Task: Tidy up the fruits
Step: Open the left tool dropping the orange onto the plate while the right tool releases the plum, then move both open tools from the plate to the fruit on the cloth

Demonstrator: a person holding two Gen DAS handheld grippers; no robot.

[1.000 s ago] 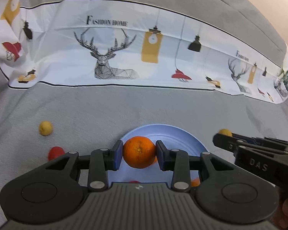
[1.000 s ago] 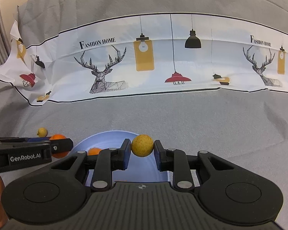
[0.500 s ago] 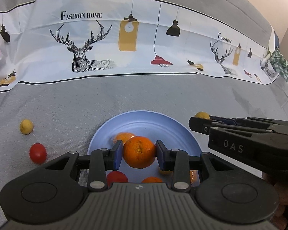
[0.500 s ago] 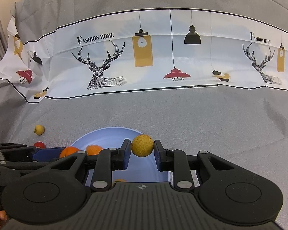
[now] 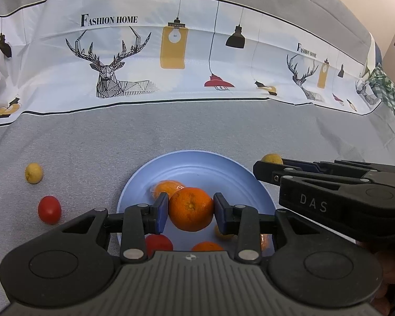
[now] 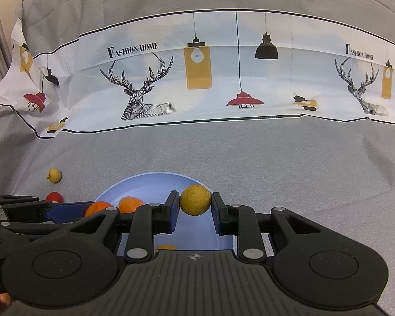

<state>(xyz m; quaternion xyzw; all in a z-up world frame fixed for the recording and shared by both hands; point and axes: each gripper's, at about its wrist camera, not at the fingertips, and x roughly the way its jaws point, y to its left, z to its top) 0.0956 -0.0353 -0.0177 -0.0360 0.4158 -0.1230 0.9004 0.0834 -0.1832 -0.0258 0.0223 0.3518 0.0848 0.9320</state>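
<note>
Gripping fingers (image 5: 161, 212) around orange (image 5: 191, 208)

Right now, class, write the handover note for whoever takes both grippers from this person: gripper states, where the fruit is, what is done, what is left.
Left gripper: shut on an orange, held over the blue plate.
Right gripper: shut on a yellow fruit, at the plate's far right edge.
Done: several fruits already lie in the plate, including a small orange and a red fruit.
Left: release both held fruits into the plate, then fetch the loose red fruit and loose yellow fruit from the grey cloth to its left.
</note>
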